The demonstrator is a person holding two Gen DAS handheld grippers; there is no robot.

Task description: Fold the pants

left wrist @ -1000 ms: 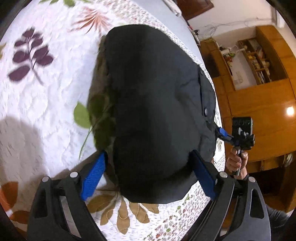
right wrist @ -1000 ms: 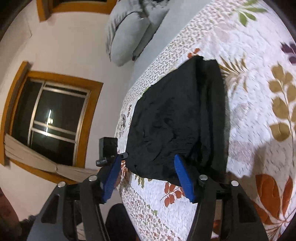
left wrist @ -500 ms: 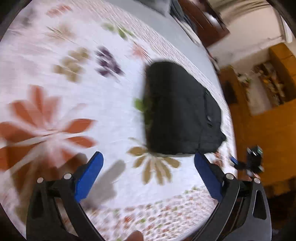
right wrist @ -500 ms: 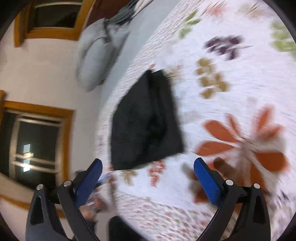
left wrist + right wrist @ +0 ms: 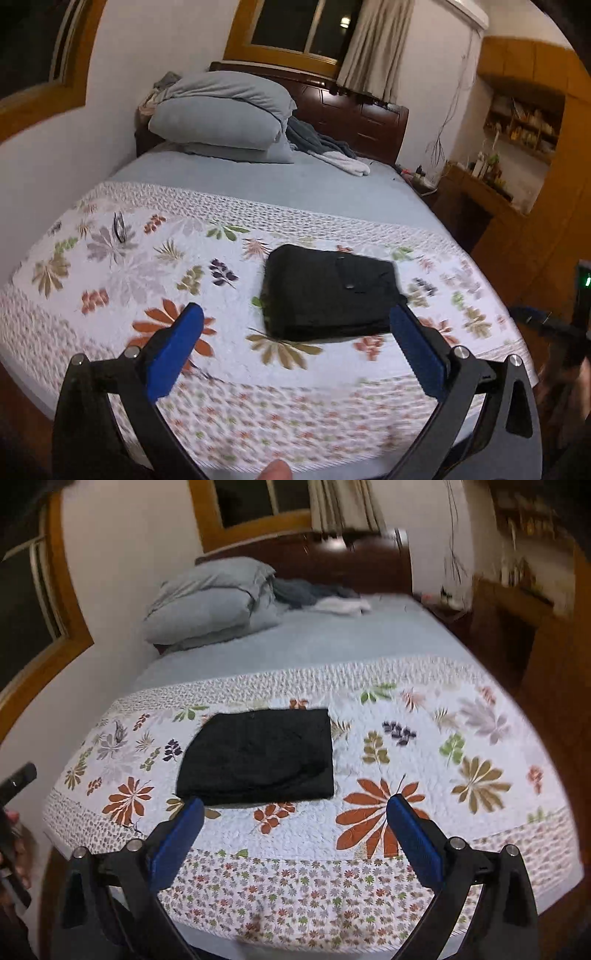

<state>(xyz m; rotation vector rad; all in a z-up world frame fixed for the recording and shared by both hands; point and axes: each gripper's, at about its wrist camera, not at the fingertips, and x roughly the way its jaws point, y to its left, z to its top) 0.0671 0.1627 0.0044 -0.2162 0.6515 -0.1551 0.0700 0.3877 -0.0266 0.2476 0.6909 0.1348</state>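
Nearest, left claw (image 5: 295, 317) spread wide and empty, blue pads (image 5: 173, 354) hanging above the near edge of the floral quilt (image 5: 110, 266). Right claw (image 5: 295, 806) likewise released, gripping nothing, over the same edge. Just beyond, black pants (image 5: 258, 757) folded into a compact rectangle, flat on the quilt, apart from both claws. Farther back, plain blue sheet (image 5: 280, 181), then stacked grey pillows (image 5: 221, 114) against a dark wooden headboard (image 5: 354, 110). Behind all, curtained window (image 5: 303, 22).
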